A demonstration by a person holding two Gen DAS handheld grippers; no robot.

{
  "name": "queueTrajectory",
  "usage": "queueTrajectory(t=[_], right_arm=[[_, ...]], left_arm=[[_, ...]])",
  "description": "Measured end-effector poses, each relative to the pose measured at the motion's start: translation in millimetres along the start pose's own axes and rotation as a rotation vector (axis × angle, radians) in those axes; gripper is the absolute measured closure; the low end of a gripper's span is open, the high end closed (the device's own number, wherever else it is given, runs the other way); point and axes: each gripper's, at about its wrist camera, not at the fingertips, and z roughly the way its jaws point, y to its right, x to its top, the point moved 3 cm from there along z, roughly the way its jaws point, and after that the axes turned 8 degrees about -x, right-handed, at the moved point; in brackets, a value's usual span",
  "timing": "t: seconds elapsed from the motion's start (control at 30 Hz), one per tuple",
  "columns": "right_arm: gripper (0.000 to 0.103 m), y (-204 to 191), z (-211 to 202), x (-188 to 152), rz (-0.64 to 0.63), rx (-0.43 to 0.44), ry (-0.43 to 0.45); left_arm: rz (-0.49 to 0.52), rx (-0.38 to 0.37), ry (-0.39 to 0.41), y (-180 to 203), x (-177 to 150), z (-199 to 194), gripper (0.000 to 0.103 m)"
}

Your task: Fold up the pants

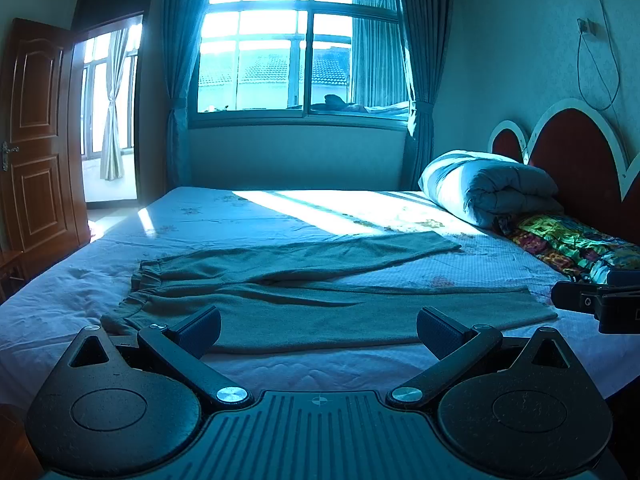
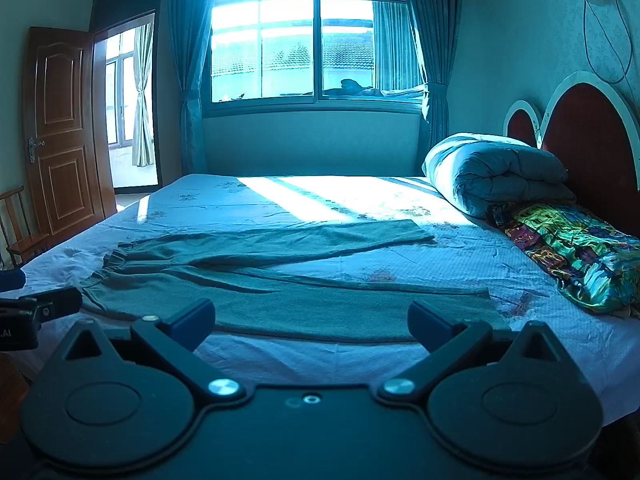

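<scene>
Grey-green pants [image 1: 304, 300] lie flat on the bed [image 1: 280, 364], waistband to the left, both legs spread out to the right in a V. They also show in the right wrist view [image 2: 280, 300]. My left gripper [image 1: 318, 330] is open and empty, hovering just before the near leg's front edge. My right gripper [image 2: 310, 326] is open and empty, likewise just short of the near leg. The right gripper's body [image 1: 600, 304] shows at the right edge of the left wrist view; the left gripper's body [image 2: 36, 312] shows at the left edge of the right wrist view.
A rolled grey duvet [image 1: 488, 186] and a colourful patterned cloth [image 1: 572, 246] lie by the red headboard [image 1: 580, 160] at right. A window [image 1: 296, 40] with curtains is beyond the bed. An open wooden door [image 1: 36, 136] and a chair [image 2: 20, 228] stand at left.
</scene>
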Motion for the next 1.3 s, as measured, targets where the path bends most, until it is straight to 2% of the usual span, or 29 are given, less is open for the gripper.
queueTrajectory(t=[0.4, 0.6, 0.73, 0.8, 0.87, 0.97, 1.07, 1.2, 1.3], right_arm=[[0.006, 0.4, 1.4, -0.6, -0.006, 0.004, -0.003], [0.006, 2.3, 12.8, 13.5, -0.03, 0.028, 0.049], [0.006, 2.7, 40.3, 30.0, -0.027, 0.054, 0.085], [0.006, -0.9, 62.4, 38.0, -0.025, 0.069, 0.068], [0.006, -4.4, 81.6, 44.9, -0.02, 0.083, 0.066], [0.006, -11.0, 111.9, 53.9, -0.034, 0.103, 0.067], [0.006, -20.6, 143.1, 58.3, -0.048, 0.102, 0.059], [0.006, -39.0, 188.7, 60.8, -0.058, 0.119, 0.019], [0.006, -59.9, 230.5, 65.5, -0.071, 0.141, -0.001]], left_arm=[[0.008, 0.006, -0.007, 0.6, -2.2, 1.5, 0.0], [0.032, 0.081, -0.03, -21.1, -1.9, 15.1, 0.0], [-0.012, 0.136, -0.055, -56.9, 8.0, 45.2, 0.0], [-0.03, 0.154, -0.107, -74.8, 12.4, 66.8, 0.0], [-0.033, 0.156, -0.118, -94.3, 16.5, 85.7, 0.0], [-0.01, 0.16, -0.127, -126.2, 24.5, 113.7, 0.0], [0.048, 0.205, -0.166, -158.5, 31.0, 146.6, 0.0], [0.029, 0.205, -0.19, -218.8, 39.5, 199.8, 0.0], [0.004, 0.281, -0.219, -270.0, 39.6, 247.7, 0.0]])
